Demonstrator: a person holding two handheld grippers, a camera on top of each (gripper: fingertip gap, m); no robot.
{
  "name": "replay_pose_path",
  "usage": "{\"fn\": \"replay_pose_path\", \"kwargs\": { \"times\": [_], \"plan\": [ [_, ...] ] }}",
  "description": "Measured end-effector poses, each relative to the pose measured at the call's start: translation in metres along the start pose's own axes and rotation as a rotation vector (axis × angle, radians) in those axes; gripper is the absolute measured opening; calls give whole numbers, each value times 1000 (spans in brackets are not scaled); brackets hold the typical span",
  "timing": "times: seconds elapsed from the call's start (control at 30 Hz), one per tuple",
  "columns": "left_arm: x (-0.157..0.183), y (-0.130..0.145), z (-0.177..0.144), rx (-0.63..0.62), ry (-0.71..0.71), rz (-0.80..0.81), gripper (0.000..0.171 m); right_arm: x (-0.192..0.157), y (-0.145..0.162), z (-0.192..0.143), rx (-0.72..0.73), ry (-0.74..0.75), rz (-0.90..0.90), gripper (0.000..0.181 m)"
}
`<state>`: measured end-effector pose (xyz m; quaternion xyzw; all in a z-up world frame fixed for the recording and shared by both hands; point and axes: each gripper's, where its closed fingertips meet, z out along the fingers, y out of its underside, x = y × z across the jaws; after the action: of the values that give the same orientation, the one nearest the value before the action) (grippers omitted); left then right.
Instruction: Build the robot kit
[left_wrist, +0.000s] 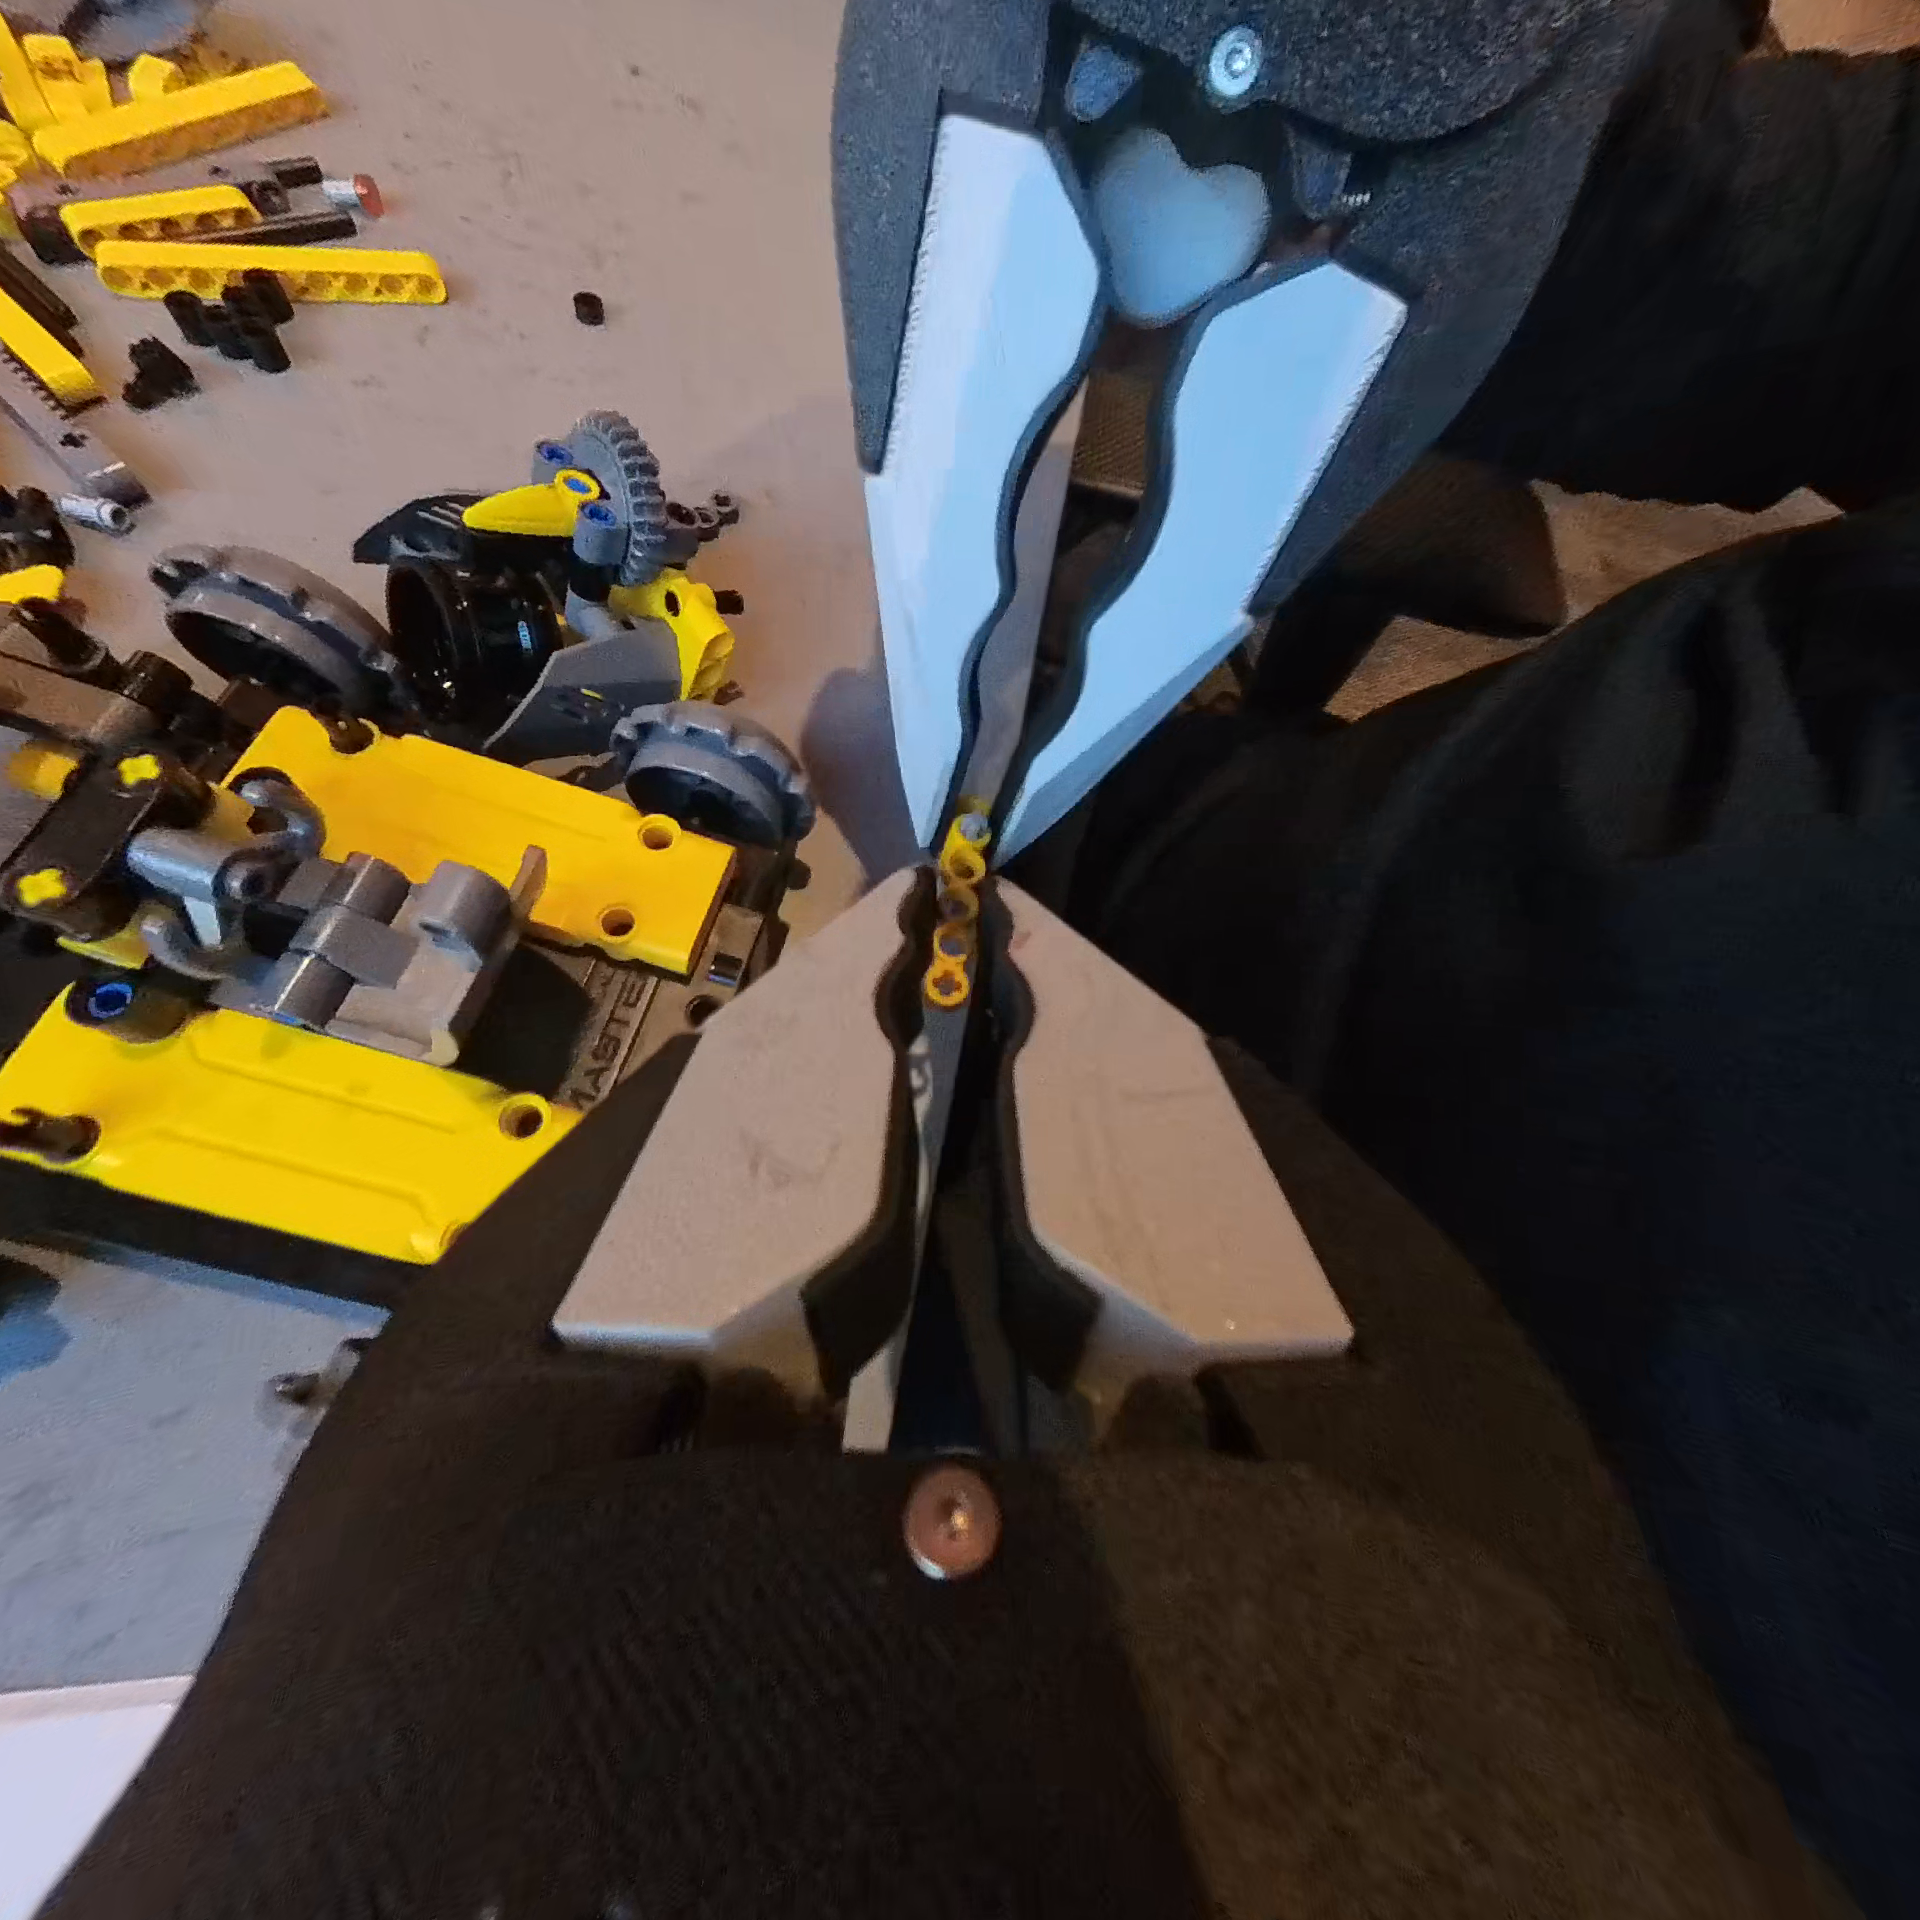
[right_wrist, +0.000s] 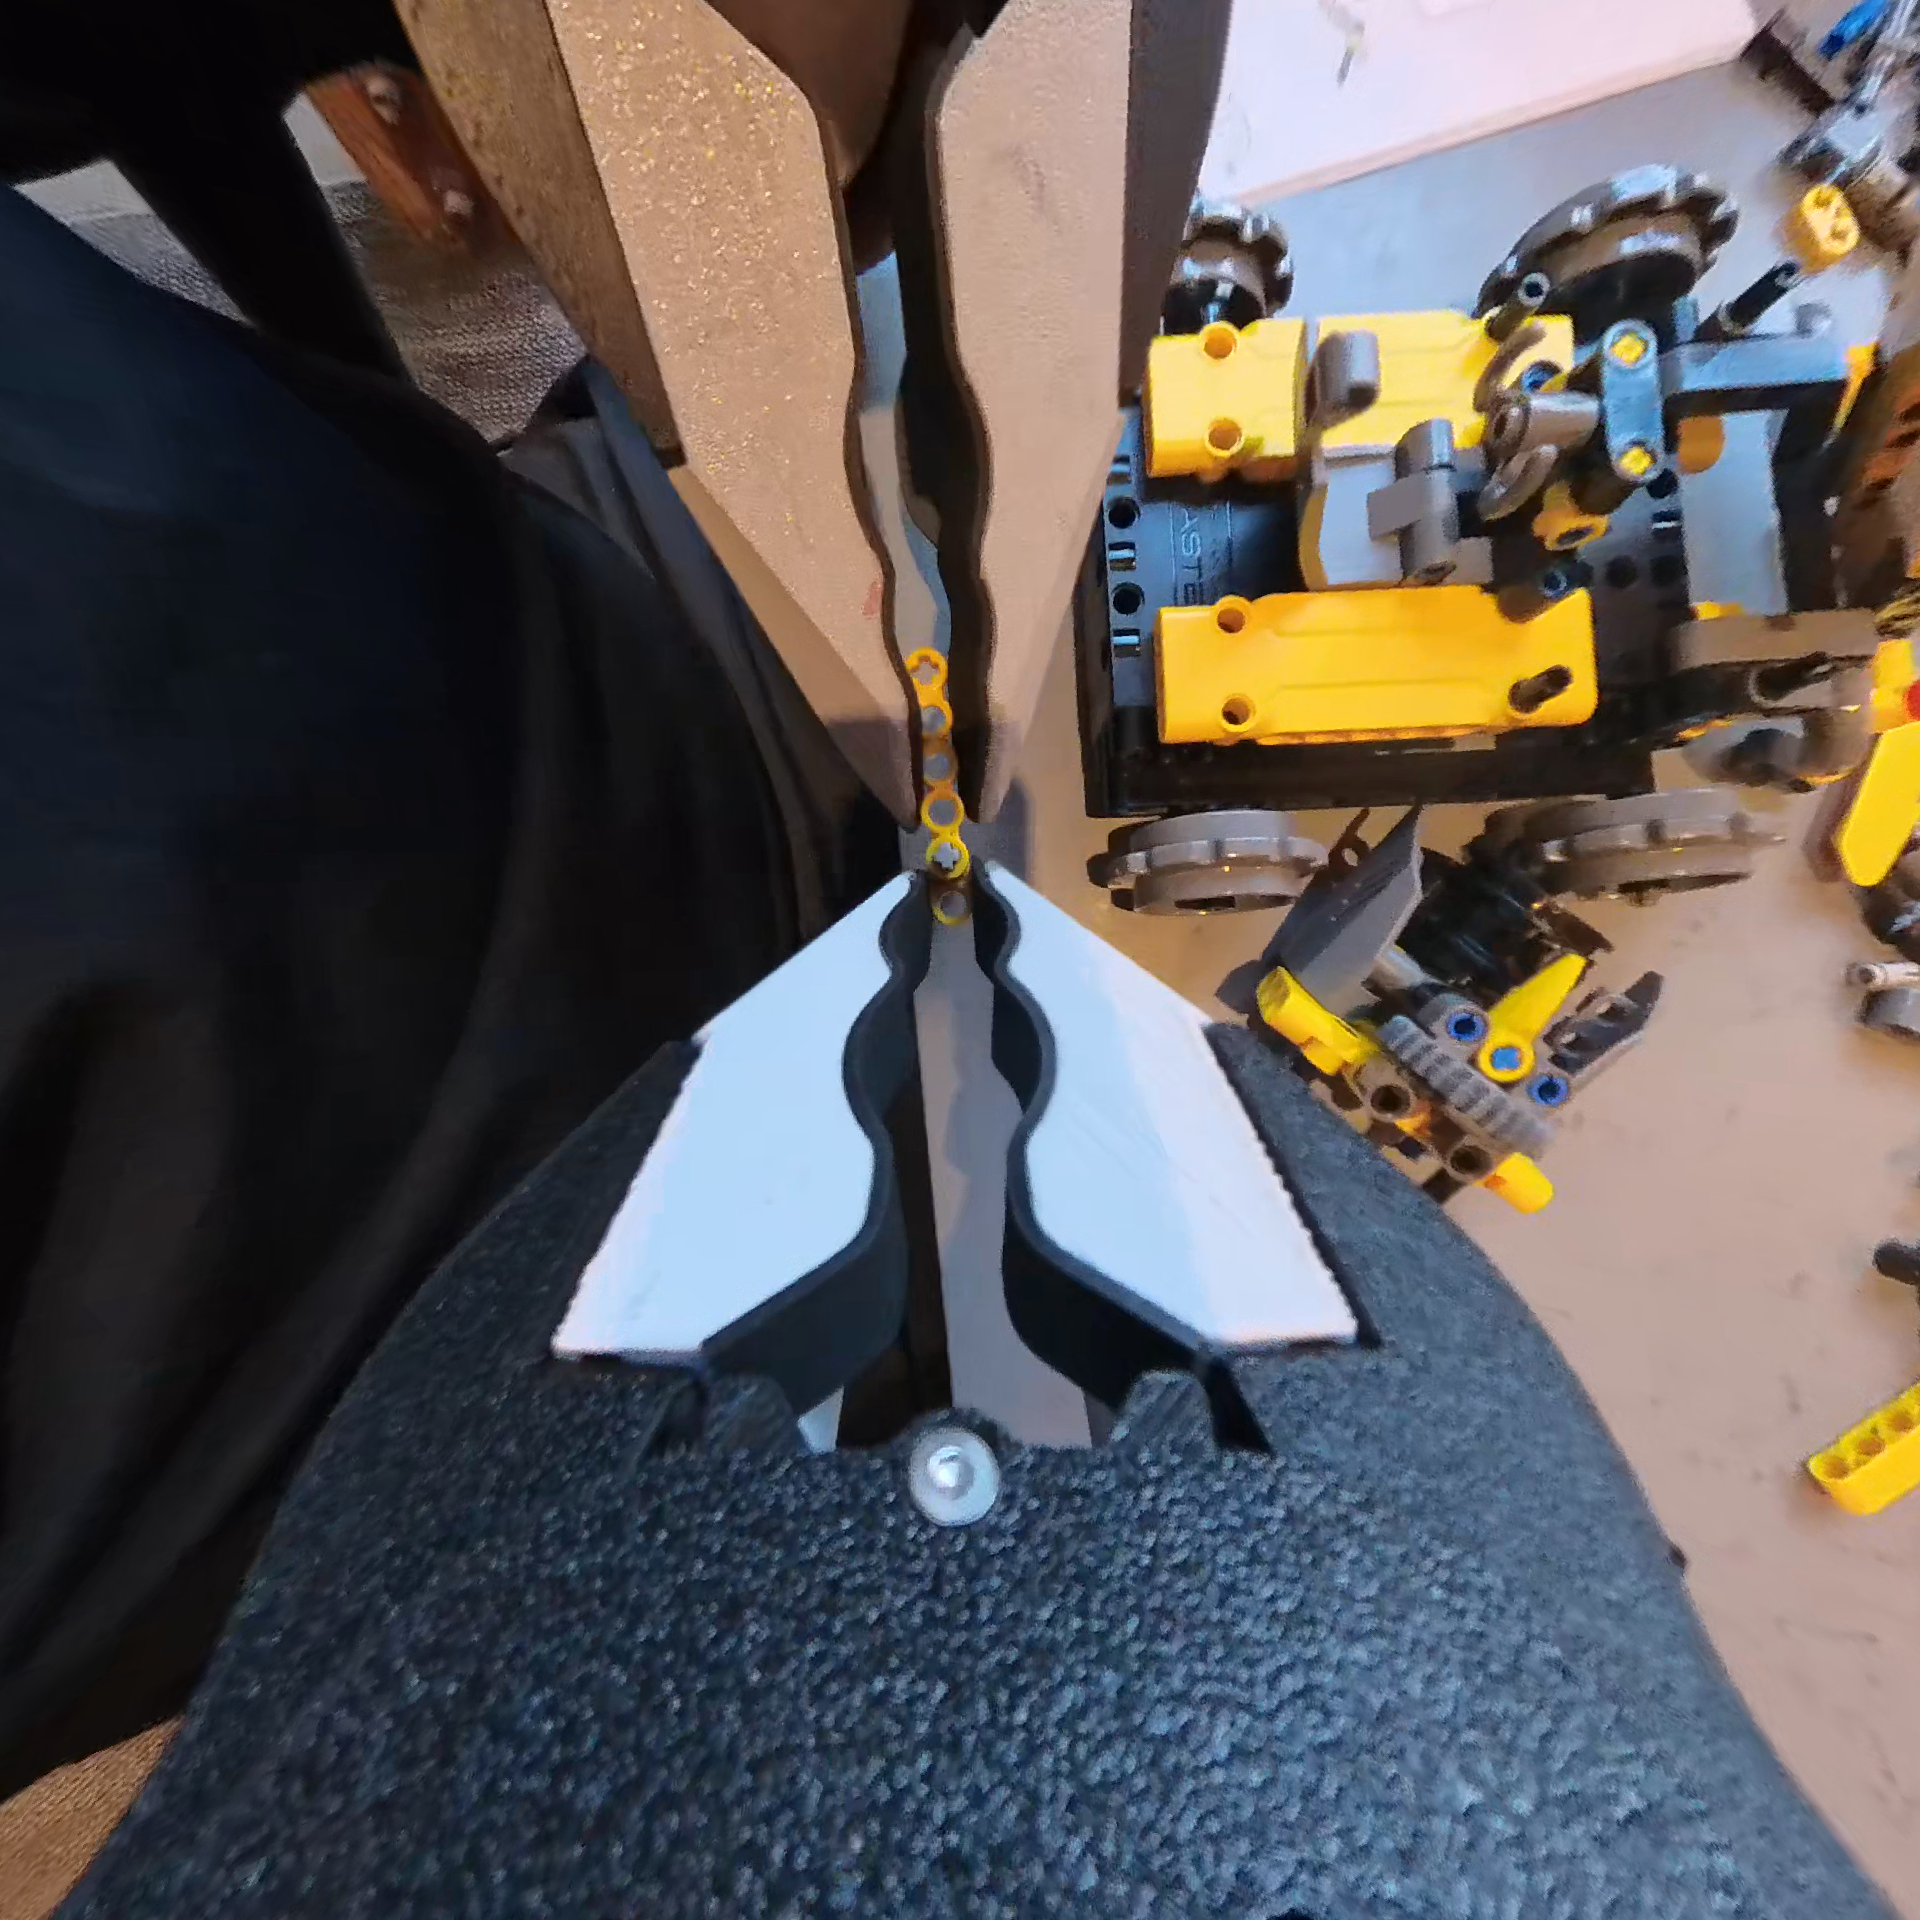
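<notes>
Yellow beam (left_wrist: 954, 914) (right_wrist: 940, 774), thin and holed, is pinched tip to tip: the left gripper (left_wrist: 951, 883) jaws clamp one end, the right gripper (right_wrist: 948, 878) jaws the other. Dark cloth lies on one side. Beyond, on the worktop (left_wrist: 644, 156), stand a yellow vehicle (left_wrist: 395, 935) (right_wrist: 1371, 582) and loose beams (left_wrist: 270, 272).

Plastic, foam-like grain and dark cloth

We see a thin yellow beam (left_wrist: 954, 914) of glossy plastic with holes, and a vehicle model (left_wrist: 343, 935) whose yellow panels shine smoothly while its grey parts look more matt. The right gripper (right_wrist: 948, 881) has a rough, grainy black body, smooth matt white fingers (right_wrist: 769, 1132) and a shiny metal screw (right_wrist: 953, 1480). The left gripper (left_wrist: 940, 883) has a finely ribbed black body and matt beige-grey fingers (left_wrist: 748, 1132). The table (left_wrist: 623, 156) looks matt and slightly scuffed. The dark cloth (left_wrist: 1610, 935) looks soft.
</notes>
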<state>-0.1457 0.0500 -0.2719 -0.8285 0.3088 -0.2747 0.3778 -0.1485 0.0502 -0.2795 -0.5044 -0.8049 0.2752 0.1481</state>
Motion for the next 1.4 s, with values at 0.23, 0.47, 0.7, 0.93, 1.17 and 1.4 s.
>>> {"fn": "replay_pose_path", "kwargs": {
  "times": [0.23,0.47,0.7,0.93,1.17,1.4],
  "plan": [
    [1,-4,-6,5,-7,21,5,0,-4,-6,-7,12,-18,7],
    [-3,6,-1,-41,-33,32,5,0,-1,0,-38,17,-37,7],
    [-2,0,0,-13,-20,8,4,0,-3,-3,16,-15,2,7],
    [-2,2,-4,-32,-39,18,4,0,-4,-3,29,-19,4,7],
    [-2,3,-3,-42,-45,33,4,-1,-3,-2,32,-7,-7,7],
    [-2,1,-6,-34,-51,38,4,-1,-6,-3,74,-5,-4,7]
  ]
}}
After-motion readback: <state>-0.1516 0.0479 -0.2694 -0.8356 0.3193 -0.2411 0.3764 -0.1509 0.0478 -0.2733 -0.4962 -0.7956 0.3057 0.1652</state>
